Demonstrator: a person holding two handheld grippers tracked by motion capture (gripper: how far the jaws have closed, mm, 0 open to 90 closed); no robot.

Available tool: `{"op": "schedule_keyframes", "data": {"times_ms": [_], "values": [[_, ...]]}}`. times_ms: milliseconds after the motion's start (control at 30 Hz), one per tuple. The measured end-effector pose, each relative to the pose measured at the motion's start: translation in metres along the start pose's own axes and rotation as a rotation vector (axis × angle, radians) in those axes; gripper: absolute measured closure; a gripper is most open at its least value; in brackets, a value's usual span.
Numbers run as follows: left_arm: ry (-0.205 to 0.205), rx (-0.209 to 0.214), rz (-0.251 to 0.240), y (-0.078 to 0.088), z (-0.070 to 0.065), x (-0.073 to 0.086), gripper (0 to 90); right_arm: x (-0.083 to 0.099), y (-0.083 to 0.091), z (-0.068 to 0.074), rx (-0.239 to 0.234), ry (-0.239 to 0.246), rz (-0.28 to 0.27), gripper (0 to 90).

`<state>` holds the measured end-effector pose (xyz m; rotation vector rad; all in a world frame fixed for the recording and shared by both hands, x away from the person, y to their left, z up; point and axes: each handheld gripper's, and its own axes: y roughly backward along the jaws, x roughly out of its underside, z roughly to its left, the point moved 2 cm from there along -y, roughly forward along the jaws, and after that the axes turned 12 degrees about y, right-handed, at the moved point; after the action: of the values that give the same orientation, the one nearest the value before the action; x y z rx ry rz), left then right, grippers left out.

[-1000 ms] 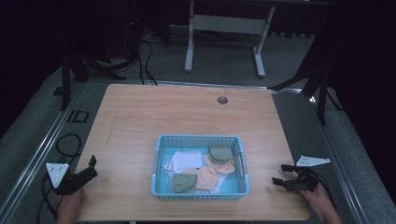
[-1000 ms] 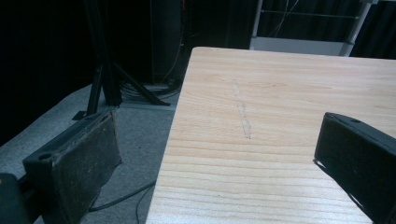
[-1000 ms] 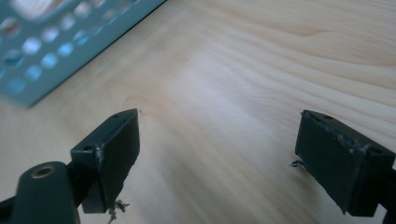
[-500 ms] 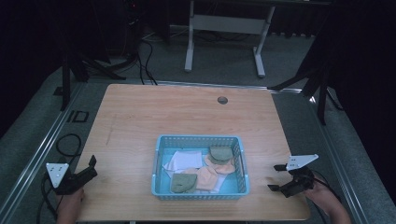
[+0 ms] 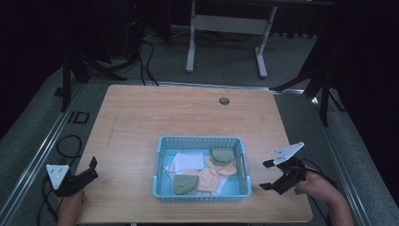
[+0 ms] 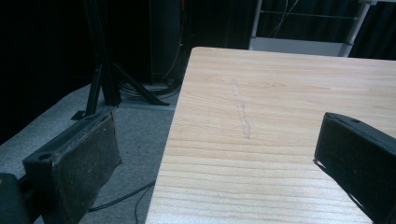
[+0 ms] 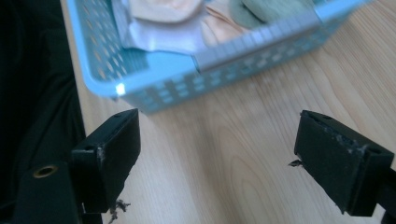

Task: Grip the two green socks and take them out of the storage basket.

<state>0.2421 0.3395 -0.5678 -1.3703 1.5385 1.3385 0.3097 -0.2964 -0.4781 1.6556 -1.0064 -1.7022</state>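
**Mia:** What is the right gripper trying to do?

**Ben:** I think it wants something from the blue basket. Its jaws are wide open and hold nothing. It sits just beside the basket's right wall, low over the wooden table.

**Mia:** What is in the basket?

**Ben:** Soft cloth bits — a white cloth, two green pieces and some peach pieces. In the right gripper view the basket rim is straight ahead of the jaws.

**Mia:** So how should it go in?

**Ben:** Lift up first, so the jaws clear the rim. Then come down over one piece only, maybe the green one by the right wall. Pinch it in the middle, not the edge, so it doesn't slip. Don't bump the basket — it looks light and could slide.

**Mia:** And the left gripper?

**Ben:** It rests by the table's near left corner, well apart from the basket. Its jaws are wide open too.

**Mia:** Did anything change from a second ago?

**Ben:** The right gripper has tipped up and moved closer to the basket. The left one has stayed put, and so has the basket.
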Motion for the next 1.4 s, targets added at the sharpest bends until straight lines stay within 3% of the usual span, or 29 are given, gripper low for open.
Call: {"op": "schedule_keyframes", "data": {"times_ms": [367, 533, 833, 1200, 1400], "values": [[0.004, 0.003, 0.0, 0.0, 0.001, 0.0, 0.5, -0.047, -0.016, -0.001, -0.057, 0.074, 0.018, 14.4], [0.003, 0.003, 0.0, 0.0, 0.0, 0.0, 0.5, -0.062, -0.026, -0.001, -0.08, 0.104, 0.047, 14.5], [0.007, 0.006, 0.003, 0.0, 0.001, 0.0, 0.5, -0.086, -0.045, -0.004, -0.113, 0.138, 0.048, 14.9], [0.007, 0.006, 0.002, 0.0, 0.001, 0.0, 0.5, -0.109, -0.073, -0.004, -0.165, 0.147, 0.141, 14.9], [0.007, 0.007, 0.002, 0.0, 0.001, 0.0, 0.5, -0.12, -0.086, 0.0, -0.142, 0.197, 0.189, 13.0]]}}
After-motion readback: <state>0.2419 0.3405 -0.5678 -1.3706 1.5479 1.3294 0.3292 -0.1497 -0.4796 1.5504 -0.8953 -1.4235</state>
